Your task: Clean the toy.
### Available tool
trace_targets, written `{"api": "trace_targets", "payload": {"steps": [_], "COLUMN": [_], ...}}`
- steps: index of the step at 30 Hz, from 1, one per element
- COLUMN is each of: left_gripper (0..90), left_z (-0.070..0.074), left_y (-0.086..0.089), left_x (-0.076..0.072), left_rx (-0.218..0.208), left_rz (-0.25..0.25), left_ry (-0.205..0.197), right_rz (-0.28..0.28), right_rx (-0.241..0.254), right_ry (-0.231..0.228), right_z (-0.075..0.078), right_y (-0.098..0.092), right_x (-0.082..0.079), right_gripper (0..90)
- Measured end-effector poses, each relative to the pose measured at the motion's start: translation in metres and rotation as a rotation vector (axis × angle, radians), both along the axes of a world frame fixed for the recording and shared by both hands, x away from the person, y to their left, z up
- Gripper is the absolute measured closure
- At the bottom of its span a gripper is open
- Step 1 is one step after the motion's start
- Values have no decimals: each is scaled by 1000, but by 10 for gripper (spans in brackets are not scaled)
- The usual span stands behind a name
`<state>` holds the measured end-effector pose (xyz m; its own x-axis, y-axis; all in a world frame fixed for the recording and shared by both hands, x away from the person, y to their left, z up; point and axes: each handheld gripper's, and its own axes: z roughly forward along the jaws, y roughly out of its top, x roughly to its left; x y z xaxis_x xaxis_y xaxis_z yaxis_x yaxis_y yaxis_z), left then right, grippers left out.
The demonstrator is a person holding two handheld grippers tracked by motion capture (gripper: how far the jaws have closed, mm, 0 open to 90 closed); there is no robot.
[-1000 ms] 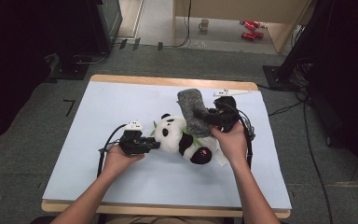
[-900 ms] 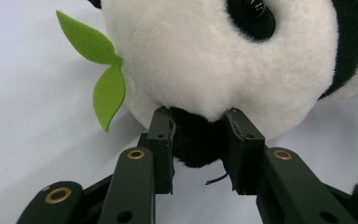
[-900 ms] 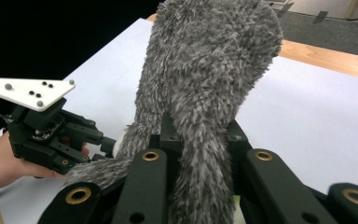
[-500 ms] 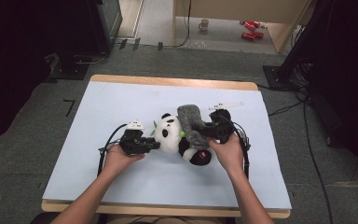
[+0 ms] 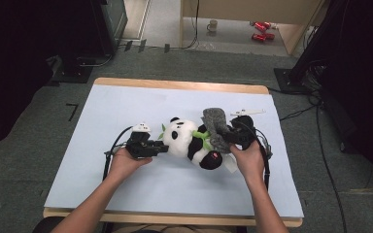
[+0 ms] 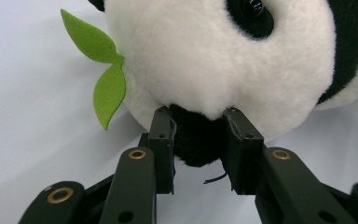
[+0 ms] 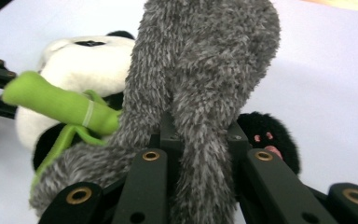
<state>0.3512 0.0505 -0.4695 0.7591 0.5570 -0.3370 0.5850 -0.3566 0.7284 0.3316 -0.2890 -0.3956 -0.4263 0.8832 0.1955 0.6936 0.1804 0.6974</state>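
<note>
Beside the panda (image 5: pixel 189 141), left claw (image 6: pixel 198 140) pinches its ear (black); right claw (image 7: pixel 200 140) clamps grey sock (image 7: pixel 205 70).

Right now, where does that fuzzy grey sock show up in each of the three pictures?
High view: the grey sock lies right of centre, over the panda's body, at the right gripper.
Left gripper view: not in it; the panda's white head is there.
Right gripper view: centre, rising from between the jaws.
Shared landmark: the panda's white head, also at upper left in the right gripper view.
</note>
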Motion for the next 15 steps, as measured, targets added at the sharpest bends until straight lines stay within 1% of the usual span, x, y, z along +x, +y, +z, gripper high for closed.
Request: {"api": "trace_targets", "payload": {"steps": [2,4,5,6,8,10,12,15], "left_gripper": [678,678,678,678,676,676,676,677], "left_z": [0,0,0,-1,-1,-1,-1,-1], "left_y": [0,0,0,0,1,1,1,0], "left_x": [0,0,0,0,0,0,1,1], "left_rx": [-2,-2,0,3,2,-4,-7,-11], "left_rz": [0,2,3,2,2,5,6,8], "left_ry": [0,3,5,6,11,28,30,34], "right_rz": [-2,-6,-4,-1,-3,-11,-6,11], "right_rx": [-13,-3,17,46,90,106,131,168], "right_ry": [-5,2,5,14,10,-14,-36,-51], "right_z": [1,2,4,6,12,20,26,31], "right_y": [-2,-5,-6,-8,-12,-15,-18,-17], "right_x": [1,1,0,-1,-3,-5,-7,-8], "right_gripper": [776,776,776,776,776,776,776,776]}}
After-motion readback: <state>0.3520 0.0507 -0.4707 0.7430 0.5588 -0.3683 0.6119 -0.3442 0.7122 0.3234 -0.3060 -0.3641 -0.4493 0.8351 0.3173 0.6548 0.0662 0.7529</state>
